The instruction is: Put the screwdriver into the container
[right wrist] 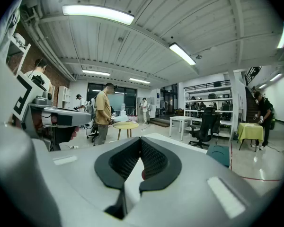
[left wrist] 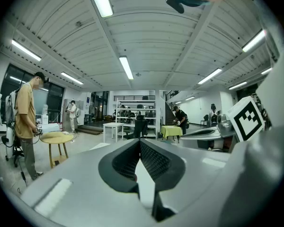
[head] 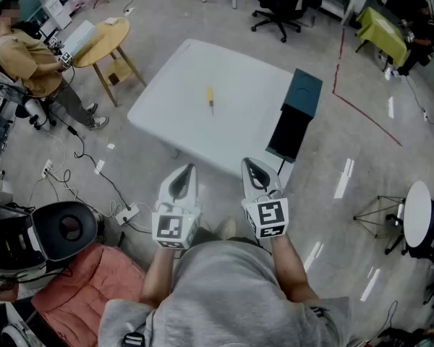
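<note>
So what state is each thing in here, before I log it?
screwdriver: lying flat on the white table, untouched.
container: standing at the table's right edge, screwdriver not in it.
left gripper: shut, empty.
right gripper: shut, empty.

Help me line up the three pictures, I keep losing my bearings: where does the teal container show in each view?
Head view: teal container right of centre, at the white table's right edge.
Left gripper view: not in it.
Right gripper view: teal container low, right of centre.
Shared landmark: the round yellow table, upper left in the head view, left in the left gripper view, just left of centre in the right gripper view.
</note>
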Demonstrator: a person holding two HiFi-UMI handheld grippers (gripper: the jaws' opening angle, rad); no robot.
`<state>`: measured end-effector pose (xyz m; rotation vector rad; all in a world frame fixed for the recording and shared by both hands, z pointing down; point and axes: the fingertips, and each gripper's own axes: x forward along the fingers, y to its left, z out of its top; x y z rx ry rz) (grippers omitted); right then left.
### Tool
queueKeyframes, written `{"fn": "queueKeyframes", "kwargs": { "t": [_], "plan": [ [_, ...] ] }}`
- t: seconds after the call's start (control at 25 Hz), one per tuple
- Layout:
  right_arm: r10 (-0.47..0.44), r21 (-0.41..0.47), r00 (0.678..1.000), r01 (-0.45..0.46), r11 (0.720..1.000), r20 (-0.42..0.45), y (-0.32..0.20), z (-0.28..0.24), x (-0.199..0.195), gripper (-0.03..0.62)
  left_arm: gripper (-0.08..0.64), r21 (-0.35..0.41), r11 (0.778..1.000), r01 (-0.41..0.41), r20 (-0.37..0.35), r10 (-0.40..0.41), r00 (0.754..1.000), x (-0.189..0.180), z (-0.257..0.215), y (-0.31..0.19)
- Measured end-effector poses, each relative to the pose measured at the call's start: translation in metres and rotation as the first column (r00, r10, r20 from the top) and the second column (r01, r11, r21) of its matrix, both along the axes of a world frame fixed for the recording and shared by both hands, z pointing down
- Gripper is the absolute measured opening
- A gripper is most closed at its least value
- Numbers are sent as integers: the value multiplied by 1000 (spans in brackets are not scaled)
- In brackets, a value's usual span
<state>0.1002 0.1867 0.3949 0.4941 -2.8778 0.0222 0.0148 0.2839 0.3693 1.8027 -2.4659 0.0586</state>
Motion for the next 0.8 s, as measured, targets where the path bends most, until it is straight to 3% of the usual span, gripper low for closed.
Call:
{"fn": "queueKeyframes", "kwargs": {
  "t": [0.52,0.8],
  "plan": [
    [-1,-4,1000,1,1000,16,-4,-8,11,3,12,-10,1000,11,7,-11,1000,11,-6,-3],
    [8,-20,1000,-8,1000,5,-15,4,-4,3,12,-26,1000,-7,6,7,1000,-4,2,-18]
  ]
}}
